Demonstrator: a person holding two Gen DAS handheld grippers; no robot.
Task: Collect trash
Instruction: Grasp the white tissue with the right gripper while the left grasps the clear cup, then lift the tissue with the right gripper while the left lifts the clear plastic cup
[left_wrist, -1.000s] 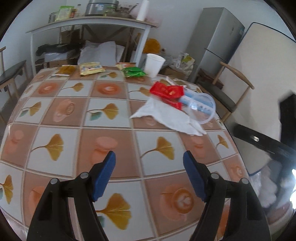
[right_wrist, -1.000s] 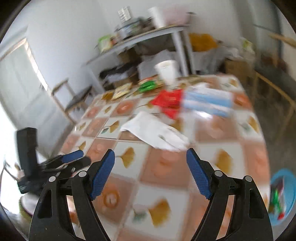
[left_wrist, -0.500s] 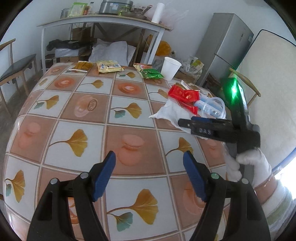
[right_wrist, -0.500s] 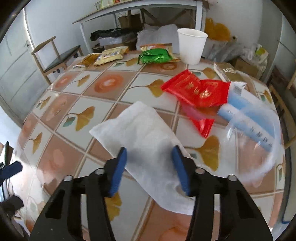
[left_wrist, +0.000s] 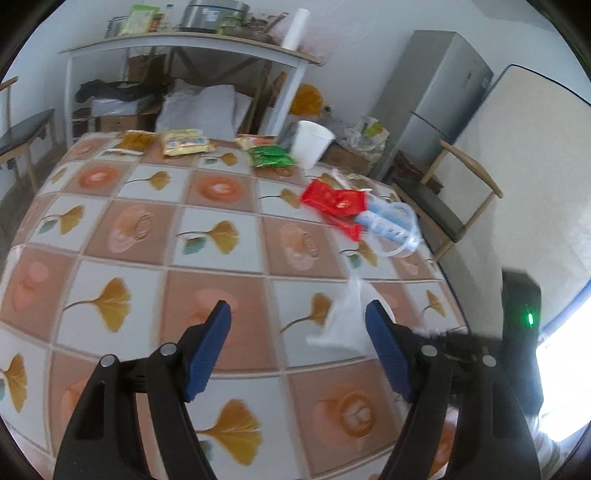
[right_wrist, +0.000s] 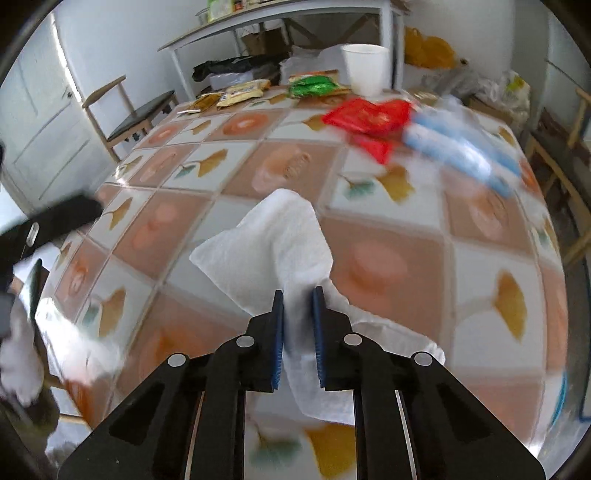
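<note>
A white tissue is bunched up between the blue pads of my right gripper. Its jaws are closing and pinch the sheet above the tiled table. In the left wrist view the same tissue hangs blurred past my open left gripper, which holds nothing; the right gripper's black body shows at the right edge. Farther back lie red wrappers, a blue pack in clear plastic, a green packet and a yellow packet.
A white paper cup stands at the table's far edge. Chairs stand at the right and far left. A cluttered shelf table and a grey fridge line the back wall.
The right gripper narrowed from wide open onto the tissue and drew it off its spot beside the red wrappers toward the near edge. The left gripper stayed open.
</note>
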